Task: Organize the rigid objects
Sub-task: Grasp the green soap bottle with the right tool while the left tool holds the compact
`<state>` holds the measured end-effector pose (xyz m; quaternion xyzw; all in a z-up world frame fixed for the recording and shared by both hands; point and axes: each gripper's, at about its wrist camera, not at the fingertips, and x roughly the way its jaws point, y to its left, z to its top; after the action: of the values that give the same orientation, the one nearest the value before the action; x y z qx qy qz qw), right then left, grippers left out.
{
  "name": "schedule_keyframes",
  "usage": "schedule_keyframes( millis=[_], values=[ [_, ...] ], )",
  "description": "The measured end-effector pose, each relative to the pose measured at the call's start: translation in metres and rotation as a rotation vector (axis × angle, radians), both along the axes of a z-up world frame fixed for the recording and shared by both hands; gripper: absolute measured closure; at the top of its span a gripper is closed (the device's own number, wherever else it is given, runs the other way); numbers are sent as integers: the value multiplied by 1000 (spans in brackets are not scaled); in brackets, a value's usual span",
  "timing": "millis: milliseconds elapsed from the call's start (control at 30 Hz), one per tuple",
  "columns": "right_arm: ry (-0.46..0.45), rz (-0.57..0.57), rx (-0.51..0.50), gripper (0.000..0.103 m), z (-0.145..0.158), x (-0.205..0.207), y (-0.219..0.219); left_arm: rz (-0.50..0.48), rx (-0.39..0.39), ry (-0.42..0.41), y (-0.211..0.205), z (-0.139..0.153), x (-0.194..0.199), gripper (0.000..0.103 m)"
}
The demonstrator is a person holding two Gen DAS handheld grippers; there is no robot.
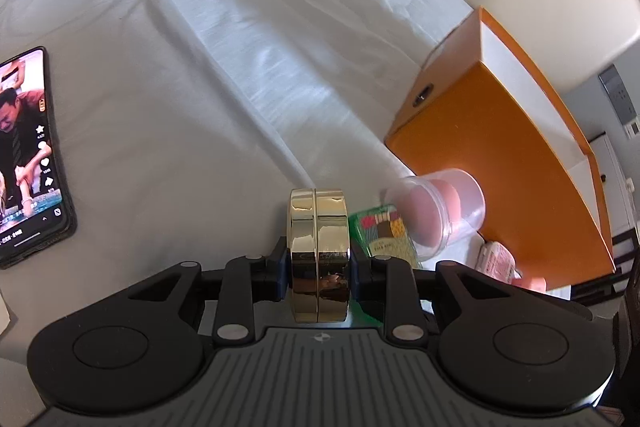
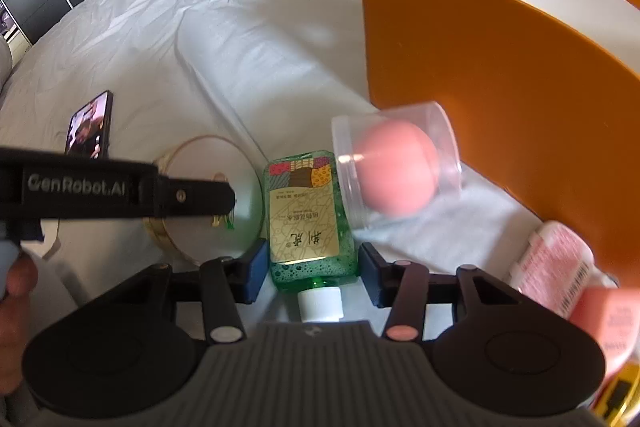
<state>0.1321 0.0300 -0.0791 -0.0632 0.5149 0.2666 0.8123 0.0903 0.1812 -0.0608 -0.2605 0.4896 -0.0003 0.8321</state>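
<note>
1. Two hand-held grippers work over a white bedsheet (image 1: 200, 67), items noted left to right.
2. At far left a smartphone (image 1: 28, 155) lies flat on the sheet, screen lit, well apart from the other items.
3. The left gripper (image 1: 319, 263) is clenched on a gold round compact (image 1: 319, 255), held on edge with a pad against each flat face. In the right wrist view the compact's pale lid (image 2: 216, 195) faces the camera, with the gripper's black finger across it.
4. Just right of the compact a green liquid bottle (image 2: 306, 223) lies flat on the sheet, white cap toward the camera.
5. The right gripper (image 2: 313, 267) straddles the bottle near its cap end; its blue pads (image 2: 256, 267) stand just clear of the bottle's sides (released, nothing grasped).
6. A clear plastic jar (image 2: 396, 171) holding a pink sponge lies on its side, touching the bottle's upper right corner and just beside the box wall.
7. An orange box (image 2: 480, 67) with a white interior stands open at right.
8. A pink labelled packet (image 2: 556, 267) lies at the box's base, partly blurred.
</note>
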Motion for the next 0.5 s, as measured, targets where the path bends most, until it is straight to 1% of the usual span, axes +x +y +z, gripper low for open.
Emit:
schedule_keyframes(
  millis=[133, 267, 333, 400, 500],
  values=[
    [13, -29, -24, 54, 4, -19, -27, -57, -30, 10, -13, 0, -4, 72],
    [30, -75, -67, 54, 7, -34, -53, -141, -47, 24, -36, -3, -10, 72],
    [38, -93, -79, 54, 7, -40, -63, -182, -31, 25, -49, -4, -12, 72],
    [28, -95, -79, 55, 9, -42, -68, -207, 1, 14, -59, -2, -14, 72],
    [-1, -85, -62, 54, 11, -40, -67, -210, 15, 12, -62, -2, -14, 72]
  ],
)
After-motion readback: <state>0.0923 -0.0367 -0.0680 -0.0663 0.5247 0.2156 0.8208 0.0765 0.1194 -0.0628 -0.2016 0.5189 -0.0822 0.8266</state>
